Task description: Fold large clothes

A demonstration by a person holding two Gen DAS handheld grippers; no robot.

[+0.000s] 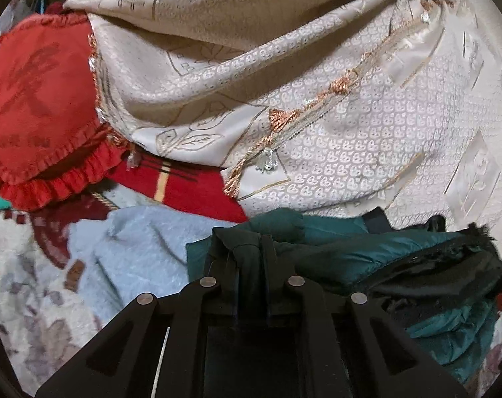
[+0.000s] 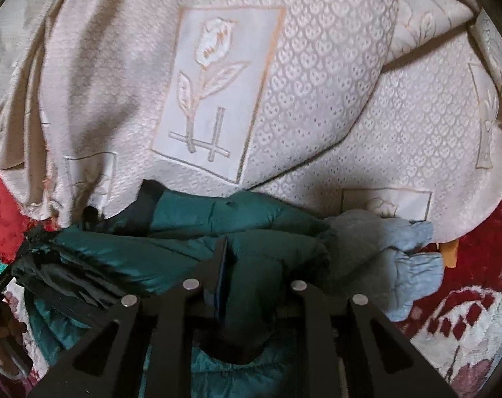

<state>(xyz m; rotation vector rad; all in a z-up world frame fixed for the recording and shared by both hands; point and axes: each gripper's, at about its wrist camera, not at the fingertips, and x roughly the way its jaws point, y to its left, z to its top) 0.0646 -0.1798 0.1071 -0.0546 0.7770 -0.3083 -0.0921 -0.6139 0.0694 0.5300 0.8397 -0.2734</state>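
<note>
A dark teal puffer jacket (image 1: 350, 252) with black trim lies bunched low in both views (image 2: 197, 232). My left gripper (image 1: 251, 248) is shut on a fold of the jacket's dark green fabric, which bunches between the fingers. My right gripper (image 2: 247, 265) is shut on another thick fold of the jacket; the fabric hides the right finger. The jacket's black hem (image 1: 450, 265) trails to the right in the left wrist view.
A cream patterned cover with tulip panels (image 2: 217, 83) drapes over furniture behind the jacket and also shows in the left wrist view (image 1: 284, 66). A red frilled cushion (image 1: 35, 106) sits at left. A light blue garment (image 1: 134, 248) (image 2: 383, 258) lies on a red and cream floral rug (image 2: 466, 282).
</note>
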